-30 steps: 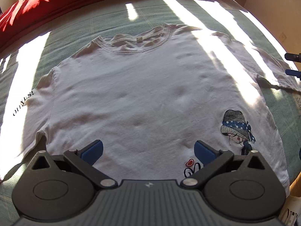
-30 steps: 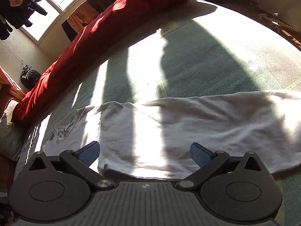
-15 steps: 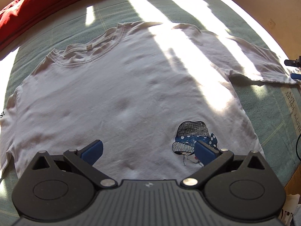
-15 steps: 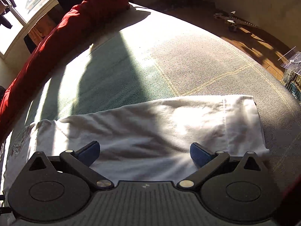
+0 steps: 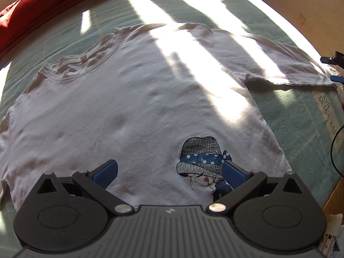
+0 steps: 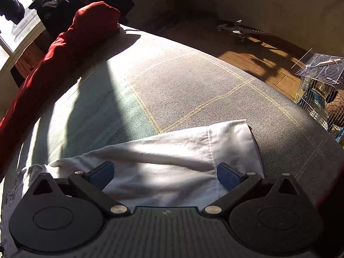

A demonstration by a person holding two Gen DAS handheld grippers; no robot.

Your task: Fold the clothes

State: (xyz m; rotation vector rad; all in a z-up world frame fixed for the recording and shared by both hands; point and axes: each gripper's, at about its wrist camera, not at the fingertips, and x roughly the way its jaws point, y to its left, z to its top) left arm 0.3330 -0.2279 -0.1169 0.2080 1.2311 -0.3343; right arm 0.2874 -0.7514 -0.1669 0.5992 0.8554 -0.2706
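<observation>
Both grippers are hanging wide open, gripping nothing: the left gripper [image 5: 169,173] is hovering over the hem of the white cotton T-shirt [image 5: 139,107] lying flat on the green bedspread [image 5: 301,116], while the right gripper [image 6: 164,175] is sitting nearer its outstretched sleeve [image 6: 232,142], which is running crosswise ahead.

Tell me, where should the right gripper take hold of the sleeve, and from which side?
Probably the hemmed cuff of the T-shirt sleeve. It lies flat under the open right gripper, so come down from above and pinch that free edge.
</observation>
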